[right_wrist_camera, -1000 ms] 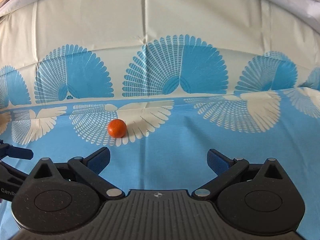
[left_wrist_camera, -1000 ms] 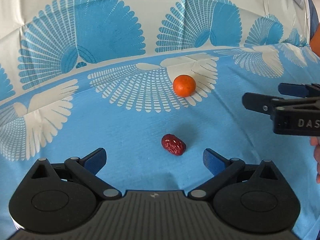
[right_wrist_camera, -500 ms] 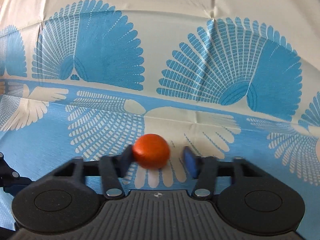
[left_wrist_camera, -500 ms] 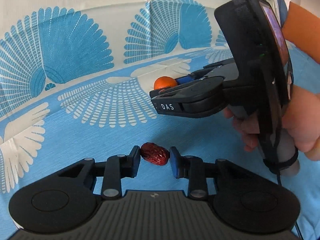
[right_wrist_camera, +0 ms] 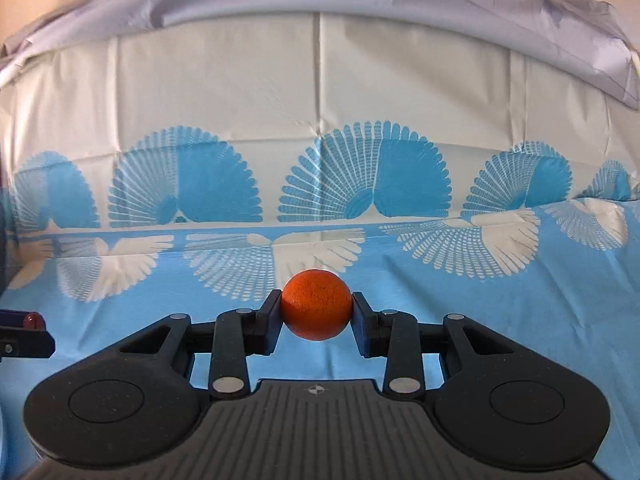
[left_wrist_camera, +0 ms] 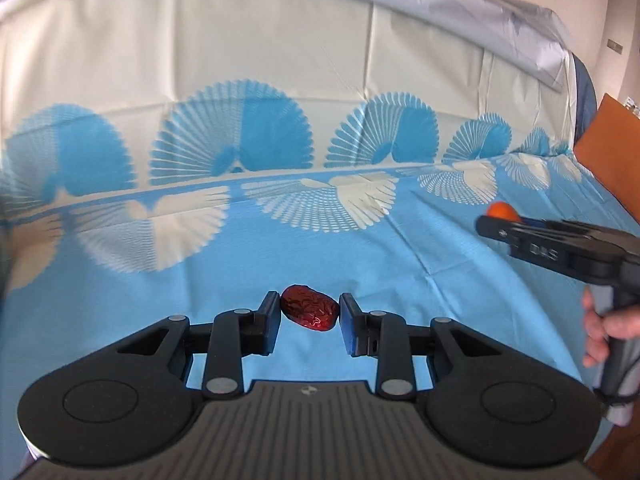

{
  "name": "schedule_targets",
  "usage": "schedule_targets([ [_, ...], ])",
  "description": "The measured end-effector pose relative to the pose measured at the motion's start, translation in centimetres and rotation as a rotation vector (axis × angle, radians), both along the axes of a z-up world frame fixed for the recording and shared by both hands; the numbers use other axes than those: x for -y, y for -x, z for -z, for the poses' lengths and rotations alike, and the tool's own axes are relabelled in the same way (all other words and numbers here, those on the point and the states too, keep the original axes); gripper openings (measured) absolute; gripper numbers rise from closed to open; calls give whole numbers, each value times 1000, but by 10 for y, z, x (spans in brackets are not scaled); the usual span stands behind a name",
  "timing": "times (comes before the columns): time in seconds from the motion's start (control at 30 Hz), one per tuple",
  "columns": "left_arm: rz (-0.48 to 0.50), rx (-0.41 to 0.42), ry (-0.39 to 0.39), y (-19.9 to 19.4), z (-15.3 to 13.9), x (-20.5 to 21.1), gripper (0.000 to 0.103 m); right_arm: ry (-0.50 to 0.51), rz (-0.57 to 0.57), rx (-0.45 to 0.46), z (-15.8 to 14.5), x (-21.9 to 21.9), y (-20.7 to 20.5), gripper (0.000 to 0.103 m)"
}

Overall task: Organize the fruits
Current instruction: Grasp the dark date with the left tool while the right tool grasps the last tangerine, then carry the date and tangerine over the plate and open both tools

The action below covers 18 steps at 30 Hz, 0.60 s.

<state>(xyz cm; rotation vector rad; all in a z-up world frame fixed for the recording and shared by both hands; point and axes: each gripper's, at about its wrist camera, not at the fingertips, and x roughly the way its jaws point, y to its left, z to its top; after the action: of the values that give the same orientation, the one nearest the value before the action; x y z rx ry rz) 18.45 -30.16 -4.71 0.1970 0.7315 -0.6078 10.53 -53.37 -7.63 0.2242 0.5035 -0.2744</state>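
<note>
Pinching date (left_wrist_camera: 310, 312); orange (right_wrist_camera: 316, 305) likewise

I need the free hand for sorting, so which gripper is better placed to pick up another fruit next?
Neither. The left gripper is shut on the red date, and the right gripper is shut on the orange. No loose fruit shows on the tablecloth.
</note>
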Motion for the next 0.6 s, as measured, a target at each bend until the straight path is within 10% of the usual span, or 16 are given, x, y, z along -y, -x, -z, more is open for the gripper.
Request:
schedule_targets([
  [0.6,-305,3,-54,218,-75,-251,35,-95,-368,-7,-79,-280,206,38],
])
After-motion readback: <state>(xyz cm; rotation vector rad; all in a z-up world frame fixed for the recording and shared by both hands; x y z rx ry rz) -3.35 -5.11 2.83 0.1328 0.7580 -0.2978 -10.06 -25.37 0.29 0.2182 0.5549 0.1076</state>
